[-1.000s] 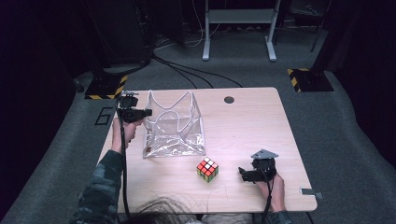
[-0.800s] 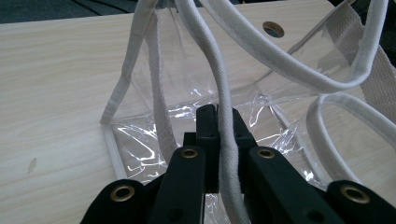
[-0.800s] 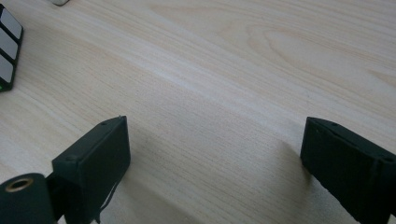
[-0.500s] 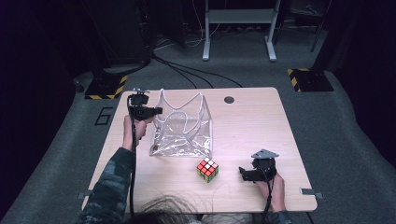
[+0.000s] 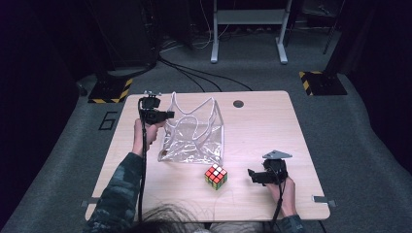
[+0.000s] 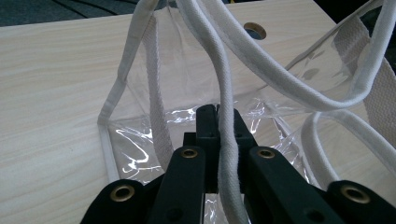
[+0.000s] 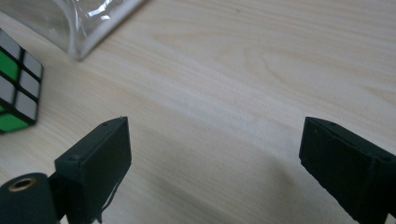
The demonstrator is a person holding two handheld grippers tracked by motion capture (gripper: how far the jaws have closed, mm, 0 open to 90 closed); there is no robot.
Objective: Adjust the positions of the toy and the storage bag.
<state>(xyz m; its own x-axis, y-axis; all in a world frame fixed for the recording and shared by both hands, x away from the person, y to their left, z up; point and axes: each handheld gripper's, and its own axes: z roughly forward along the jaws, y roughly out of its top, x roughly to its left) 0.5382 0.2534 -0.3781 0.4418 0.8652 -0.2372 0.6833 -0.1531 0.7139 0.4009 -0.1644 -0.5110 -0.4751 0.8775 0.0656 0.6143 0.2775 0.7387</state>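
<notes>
A clear plastic tote bag (image 5: 194,136) with white strap handles stands on the wooden table (image 5: 272,126), left of centre. My left gripper (image 5: 167,115) is at the bag's left rim, shut on one white handle strap (image 6: 224,93), which runs between the closed jaws (image 6: 216,114). A colourful puzzle cube (image 5: 216,175) sits in front of the bag, apart from it. My right gripper (image 5: 251,174) rests low at the front right, pointing left at the cube, open with bare wood between its jaws (image 7: 215,154). The cube (image 7: 16,88) lies to the left of them, untouched.
A round cable hole (image 5: 238,103) is near the table's far edge. A corner of the bag (image 7: 88,23) lies beyond the right gripper. The table's right half is bare wood. Dark floor, cables and stand legs surround the table.
My left hand has moved right with the handle strap, bringing the bag's left rim with it. The right gripper and the cube have stayed put.
</notes>
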